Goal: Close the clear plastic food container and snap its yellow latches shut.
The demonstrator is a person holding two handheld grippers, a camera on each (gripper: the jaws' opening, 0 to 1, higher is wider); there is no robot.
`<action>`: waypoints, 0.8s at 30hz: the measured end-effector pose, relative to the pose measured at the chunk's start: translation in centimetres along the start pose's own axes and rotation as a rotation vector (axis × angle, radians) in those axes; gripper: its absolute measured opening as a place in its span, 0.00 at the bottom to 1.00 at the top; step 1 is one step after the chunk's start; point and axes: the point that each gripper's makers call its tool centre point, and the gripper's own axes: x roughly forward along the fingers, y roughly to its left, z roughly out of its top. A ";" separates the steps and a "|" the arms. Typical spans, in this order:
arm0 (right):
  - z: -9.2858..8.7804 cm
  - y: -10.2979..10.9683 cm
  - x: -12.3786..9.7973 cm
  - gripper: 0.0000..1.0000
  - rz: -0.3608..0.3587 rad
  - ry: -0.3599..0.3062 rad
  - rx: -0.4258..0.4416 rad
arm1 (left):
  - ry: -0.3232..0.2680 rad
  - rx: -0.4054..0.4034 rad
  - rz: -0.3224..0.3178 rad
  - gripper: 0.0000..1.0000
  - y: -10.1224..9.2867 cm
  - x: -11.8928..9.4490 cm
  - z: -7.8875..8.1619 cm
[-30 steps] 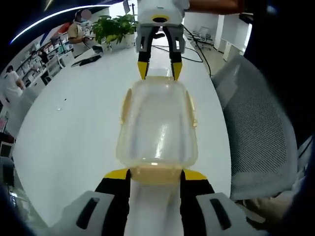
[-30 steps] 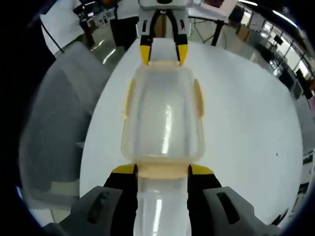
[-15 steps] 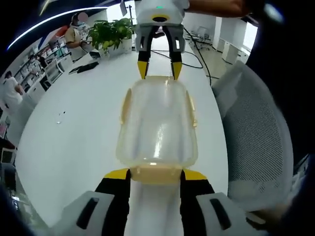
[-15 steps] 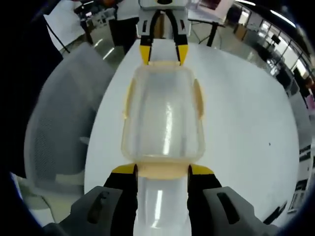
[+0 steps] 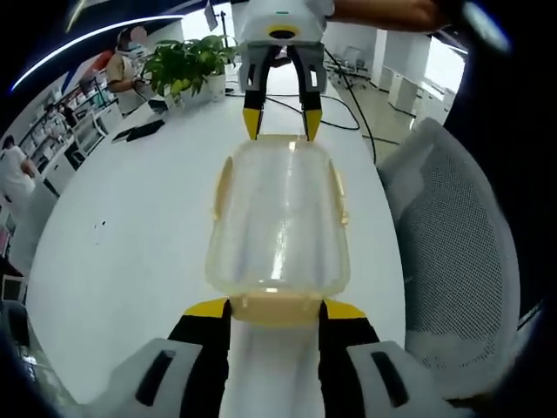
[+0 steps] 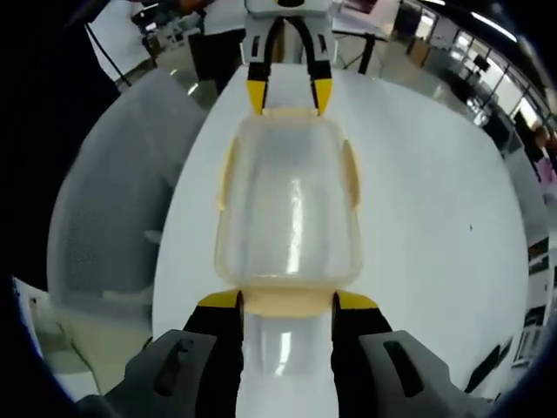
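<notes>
Container [image 5: 278, 222] long axis runs between left gripper [image 5: 275, 306] and right gripper [image 6: 287, 300]; each clamps an end latch [image 5: 277, 308], apparently above the white table [image 5: 130, 235].

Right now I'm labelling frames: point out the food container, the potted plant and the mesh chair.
clear plastic food container [image 5: 278, 222], left gripper view, lid centre.
potted plant [image 5: 181, 63], left gripper view, leaves.
mesh chair [image 5: 452, 252], left gripper view, backrest.

Place: an open-plan office.
Work surface: a large white round-edged table [image 5: 130, 235].
Seating: a grey mesh office chair [image 5: 452, 252] just beside the table's right edge.
Greenery: a leafy green potted plant [image 5: 183, 65] at the far left.
Storage: shelving [image 5: 74, 117] along the far left wall, with people beside it.
Wiring: a black cable [image 5: 348, 96] running across the far table end.
</notes>
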 end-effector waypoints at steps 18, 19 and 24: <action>-5.4 -0.5 -1.5 0.36 -0.002 0.029 0.016 | 0.003 0.006 -0.013 0.34 0.4 4.1 3.9; -5.6 -0.5 -1.6 0.36 -0.001 0.031 0.018 | 0.006 0.008 -0.013 0.34 0.5 4.3 4.1; -6.8 -0.6 -1.6 0.36 0.003 0.037 0.023 | 0.010 0.010 -0.019 0.34 0.6 5.3 4.7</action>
